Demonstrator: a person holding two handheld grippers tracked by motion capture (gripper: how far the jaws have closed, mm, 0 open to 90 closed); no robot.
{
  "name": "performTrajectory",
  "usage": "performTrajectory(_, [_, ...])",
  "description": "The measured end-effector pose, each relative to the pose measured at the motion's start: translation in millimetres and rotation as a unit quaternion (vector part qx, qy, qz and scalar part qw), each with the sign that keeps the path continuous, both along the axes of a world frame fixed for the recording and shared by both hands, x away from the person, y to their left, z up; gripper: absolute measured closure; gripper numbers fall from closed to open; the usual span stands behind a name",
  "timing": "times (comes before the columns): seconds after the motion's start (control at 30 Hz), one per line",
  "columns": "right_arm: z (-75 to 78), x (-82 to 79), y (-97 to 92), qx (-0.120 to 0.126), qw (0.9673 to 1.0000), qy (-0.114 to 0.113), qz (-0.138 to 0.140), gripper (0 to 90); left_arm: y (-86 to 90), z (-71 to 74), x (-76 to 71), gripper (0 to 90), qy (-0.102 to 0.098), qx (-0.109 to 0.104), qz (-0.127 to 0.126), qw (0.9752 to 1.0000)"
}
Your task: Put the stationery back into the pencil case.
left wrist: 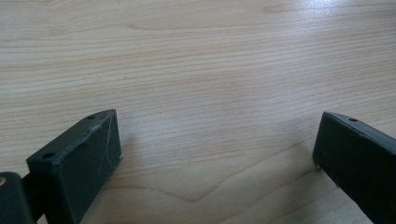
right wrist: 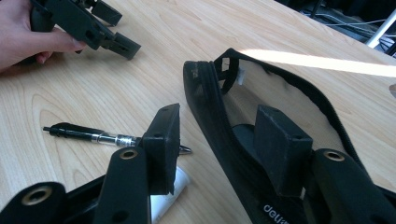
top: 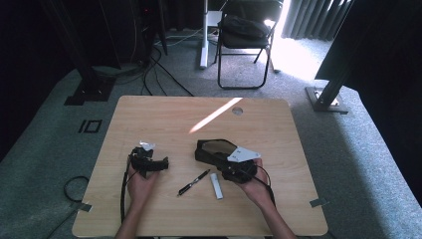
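Note:
An open black pouch point(top: 215, 148) with a pale lining lies right of the table's middle. My right gripper point(top: 219, 160) stands open astride its near wall point(right wrist: 210, 93): one jaw is inside the pouch, the other outside, with a gap to the fabric. A black pen point(top: 194, 182) lies on the wood just left of that gripper, tip toward it point(right wrist: 88, 134). Beside the pen rests a short white tube point(top: 216, 186), partly hidden under the outer jaw point(right wrist: 170, 193). My left gripper point(top: 157, 158) is open over bare wood point(left wrist: 217, 149), apart from the pouch point(right wrist: 116, 28).
The wooden table point(top: 164, 114) has a round cable hole point(top: 237, 110) at the back and a streak of sunlight. On the carpet behind stand a black folding chair point(top: 244, 35), black frame posts point(top: 84, 74) and loose cables point(top: 154, 69).

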State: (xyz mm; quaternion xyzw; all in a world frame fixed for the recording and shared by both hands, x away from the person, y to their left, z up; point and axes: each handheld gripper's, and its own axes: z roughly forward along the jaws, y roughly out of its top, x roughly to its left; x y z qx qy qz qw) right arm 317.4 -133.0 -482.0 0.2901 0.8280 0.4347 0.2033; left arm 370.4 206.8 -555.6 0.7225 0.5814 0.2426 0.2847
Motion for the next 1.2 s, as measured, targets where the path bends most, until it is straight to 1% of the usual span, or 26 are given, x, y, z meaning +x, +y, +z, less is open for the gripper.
performTrajectory(0.37, [-7.3,-5.1,4.7,-0.008,0.9999,0.003,0.009,51.1,0.0,0.0,0.0,1.3,0.0,0.0,0.0,1.0])
performTrajectory(0.63, [-11.5,-7.7,8.5,-0.013,0.9998,0.01,0.013,50.7,0.1,0.0,0.0,1.3,0.0,0.0,0.0,1.0])
performTrajectory(0.9, [-14.0,-12.3,11.6,-0.016,0.9996,0.012,0.019,50.7,0.1,0.0,0.0,1.3,0.0,0.0,0.0,1.0])
performTrajectory(1.2, [-22.3,-16.3,14.8,-0.022,0.9992,0.024,0.025,49.1,0.1,0.0,0.0,1.3,0.0,0.0,0.0,1.0])
